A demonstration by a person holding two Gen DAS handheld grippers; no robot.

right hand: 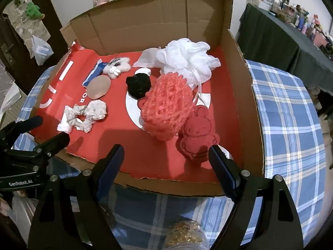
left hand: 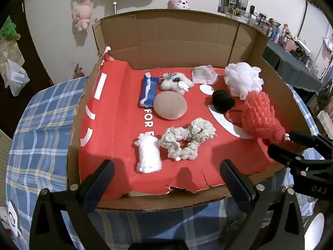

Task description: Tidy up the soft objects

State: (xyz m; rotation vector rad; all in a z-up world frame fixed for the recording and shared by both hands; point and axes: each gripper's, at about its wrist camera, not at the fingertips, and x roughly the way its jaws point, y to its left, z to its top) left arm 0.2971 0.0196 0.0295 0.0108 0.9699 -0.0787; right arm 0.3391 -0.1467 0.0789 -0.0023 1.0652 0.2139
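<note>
Left tongs [left hand: 166, 175] are standing open and empty at the bottom of the left wrist frame, over the near rim of the cardboard box [left hand: 166, 203]. Right tongs [right hand: 164, 158] are likewise gaping, gripping nothing. Soft objects are lying on the red liner [right hand: 116, 143]: coral mesh sponge [right hand: 166, 108] at centre, touching the red bunny sponge [right hand: 197, 133] lower right; white mesh pouf [right hand: 187, 58] above.
</note>
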